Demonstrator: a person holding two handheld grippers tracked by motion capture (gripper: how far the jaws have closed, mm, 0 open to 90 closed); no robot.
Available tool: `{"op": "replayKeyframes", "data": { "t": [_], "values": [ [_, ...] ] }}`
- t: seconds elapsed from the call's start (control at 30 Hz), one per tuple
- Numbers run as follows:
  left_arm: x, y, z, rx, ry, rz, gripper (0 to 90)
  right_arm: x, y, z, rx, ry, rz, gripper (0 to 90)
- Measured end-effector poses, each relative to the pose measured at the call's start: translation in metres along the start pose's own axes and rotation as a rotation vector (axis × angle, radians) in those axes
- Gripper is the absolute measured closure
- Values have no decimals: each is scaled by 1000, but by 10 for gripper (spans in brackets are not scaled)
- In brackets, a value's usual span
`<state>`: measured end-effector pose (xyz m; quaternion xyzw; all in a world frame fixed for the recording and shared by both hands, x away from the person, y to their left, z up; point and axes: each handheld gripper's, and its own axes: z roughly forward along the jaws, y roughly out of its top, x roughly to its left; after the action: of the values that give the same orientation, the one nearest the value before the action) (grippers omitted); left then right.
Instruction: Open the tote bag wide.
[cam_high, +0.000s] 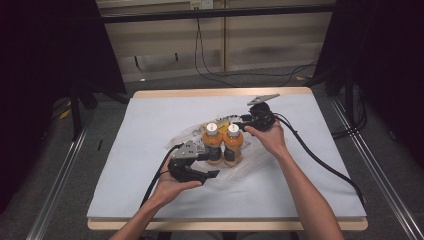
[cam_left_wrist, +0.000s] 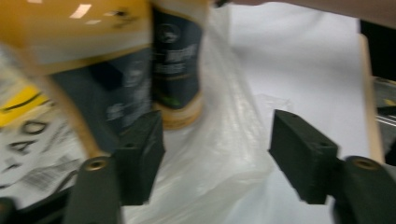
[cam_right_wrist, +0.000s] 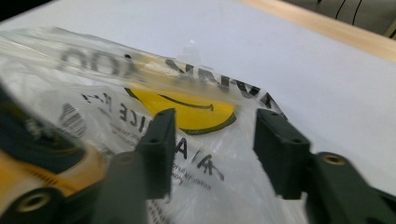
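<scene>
Two juice bottles on a clear plastic bag, mid-table, w/ both grippers open beside them.

Bottles stand upright, touching, on bag. Left gripper near-left of them, jaws apart, holding nothing. Right gripper at far right, jaws apart over the bag's printed part, gripping nothing.

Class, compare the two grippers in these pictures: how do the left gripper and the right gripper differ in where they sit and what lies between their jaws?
The left gripper sits at the near side of the two bottles; the right gripper sits at their far side. In the left gripper view, bare bag plastic lies between the jaws; in the right gripper view, printed plastic with a yellow smiley does. Shared: both have their jaws open and hold nothing.
</scene>
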<state>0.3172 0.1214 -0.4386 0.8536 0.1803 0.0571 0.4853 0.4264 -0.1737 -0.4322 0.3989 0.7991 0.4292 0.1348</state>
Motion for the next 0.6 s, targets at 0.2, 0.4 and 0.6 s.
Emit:
{"op": "replayKeyframes", "data": {
  "t": [0.2, 0.4, 0.6],
  "values": [
    [6, -6, -26, -14, 86, -30, 137, 4, -15, -37, -74, -64, -1, 155],
    [11, -27, -54, 28, 185, -99, 72, 10, -46, -67, -97, -89, 25, 104],
    [1, -35, -82, -18, 215, -77, 68, 19, -72, -100, -134, -108, 49, 118]
  ]
}}
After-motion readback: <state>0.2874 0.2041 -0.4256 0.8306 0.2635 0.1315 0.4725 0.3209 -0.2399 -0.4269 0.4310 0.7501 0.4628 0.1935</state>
